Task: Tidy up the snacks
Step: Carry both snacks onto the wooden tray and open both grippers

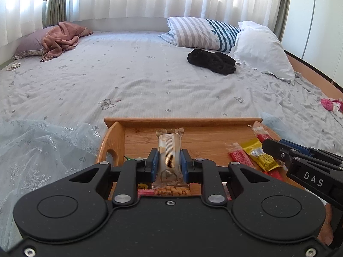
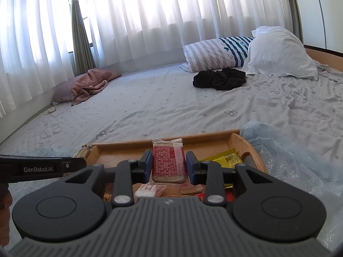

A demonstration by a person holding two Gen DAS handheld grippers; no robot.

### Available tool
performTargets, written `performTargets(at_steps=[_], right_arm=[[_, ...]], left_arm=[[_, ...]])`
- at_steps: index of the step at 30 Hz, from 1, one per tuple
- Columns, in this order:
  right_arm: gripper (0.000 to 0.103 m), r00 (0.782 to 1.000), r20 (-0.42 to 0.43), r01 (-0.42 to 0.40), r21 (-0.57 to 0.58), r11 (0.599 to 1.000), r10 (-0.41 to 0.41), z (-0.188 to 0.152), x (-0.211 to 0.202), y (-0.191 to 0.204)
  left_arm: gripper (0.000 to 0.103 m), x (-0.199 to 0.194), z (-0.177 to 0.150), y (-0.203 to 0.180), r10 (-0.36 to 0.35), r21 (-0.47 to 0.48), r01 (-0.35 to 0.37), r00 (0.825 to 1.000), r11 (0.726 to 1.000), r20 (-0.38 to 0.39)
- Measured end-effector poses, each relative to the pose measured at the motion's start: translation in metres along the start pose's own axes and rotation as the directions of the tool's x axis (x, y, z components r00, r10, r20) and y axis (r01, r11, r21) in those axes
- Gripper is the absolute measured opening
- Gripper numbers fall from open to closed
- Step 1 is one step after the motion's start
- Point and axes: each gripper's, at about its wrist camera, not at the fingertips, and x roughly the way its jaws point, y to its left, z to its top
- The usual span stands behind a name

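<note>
Hovering over wooden tray (image 1: 182, 120) — left hand-held gripper (image 1: 169, 162) clamping pale wafer packet (image 1: 169, 150), right hand-held gripper (image 2: 169, 163) clamping red bar (image 2: 169, 162); both packets' long axes pointing toward tray's far rim.

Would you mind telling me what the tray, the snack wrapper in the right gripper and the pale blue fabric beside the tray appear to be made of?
Tray: likely bamboo or light wood with a smooth, faintly glossy finish; fine straight grain shows.
Red snack wrapper: thin clear plastic film, printed red; glossy, with crimped, serrated ends.
Pale blue fabric: sheer tulle or organza, apparently; semi-transparent, with a glittery snowflake print.
</note>
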Motion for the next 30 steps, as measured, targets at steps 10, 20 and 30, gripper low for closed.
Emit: performTargets(at_steps=[10, 20, 30], right_arm=[[0.038, 0.993, -0.12, 0.016, 0.079, 0.997, -0.007, 0.007, 0.059, -0.011], [0.038, 0.986, -0.166, 0.0, 0.032, 0.999, 0.005, 0.0, 0.092, 0.009], [0.038, 0.981, -0.195, 0.011, 0.012, 1.0, -0.008, -0.011, 0.111, 0.016]], left_arm=[[0.021, 0.061, 0.018, 0.006, 0.017, -0.011, -0.018, 0.998, 1.0, -0.053], [0.021, 0.093, 0.021, 0.005, 0.021, -0.008, -0.022, 0.996, 1.0, -0.085], [0.021, 0.116, 0.014, 0.015, 0.048, -0.024, -0.051, 0.992, 0.998, -0.118]])
